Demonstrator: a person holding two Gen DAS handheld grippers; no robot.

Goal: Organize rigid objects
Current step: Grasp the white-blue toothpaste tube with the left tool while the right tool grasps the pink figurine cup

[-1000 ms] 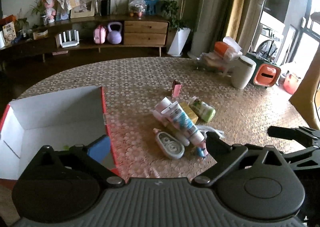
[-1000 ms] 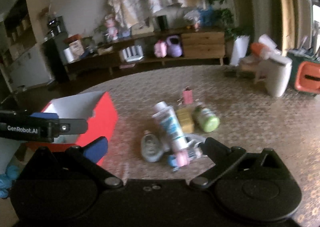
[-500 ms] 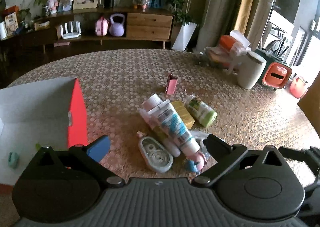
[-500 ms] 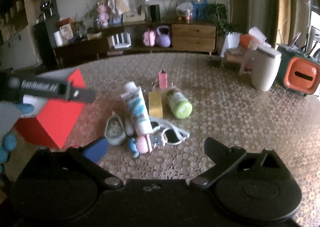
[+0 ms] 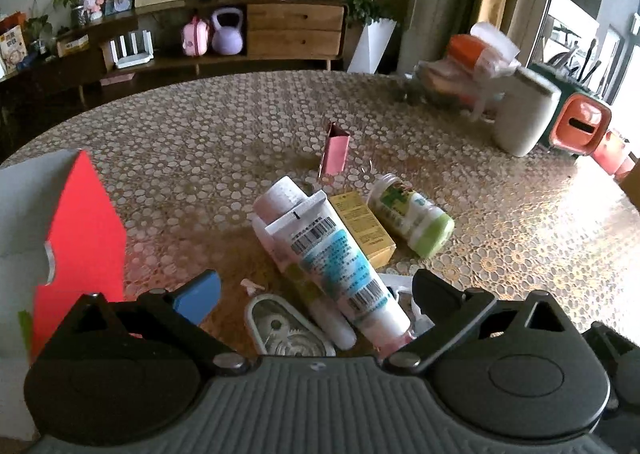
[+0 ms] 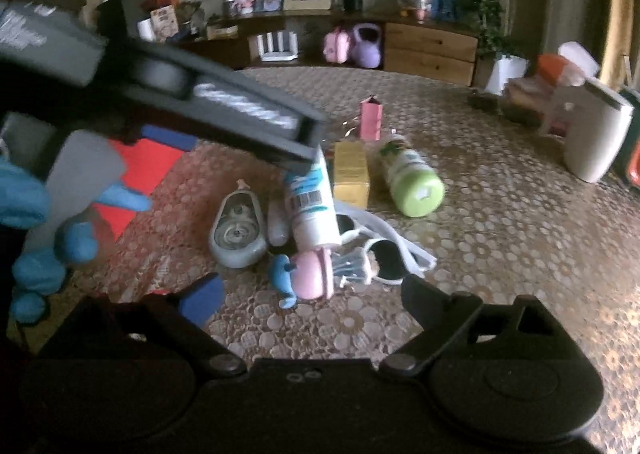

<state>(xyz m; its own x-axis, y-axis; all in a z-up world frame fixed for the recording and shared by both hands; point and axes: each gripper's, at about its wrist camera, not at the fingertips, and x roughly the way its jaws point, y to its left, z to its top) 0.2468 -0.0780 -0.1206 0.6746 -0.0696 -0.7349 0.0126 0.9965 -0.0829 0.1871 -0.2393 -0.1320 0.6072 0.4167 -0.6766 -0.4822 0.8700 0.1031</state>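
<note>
With both tongs, left (image 5: 316, 290) gaping and right (image 6: 310, 292) empty but closing, crowding the heap mid-bench (image 5: 200, 125), they could collide or knock the tube (image 5: 332, 258) off the yellow box (image 5: 362, 219).

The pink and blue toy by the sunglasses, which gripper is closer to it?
Right. The right gripper hangs just short of the pink and blue toy, jaws closing, nothing between them. The left gripper sits over the tube, beyond the toy.

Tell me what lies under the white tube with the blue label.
The tube lies across a white roll and a thin stick; its cap end rests near the sunglasses. The table directly beneath is hidden.
</note>
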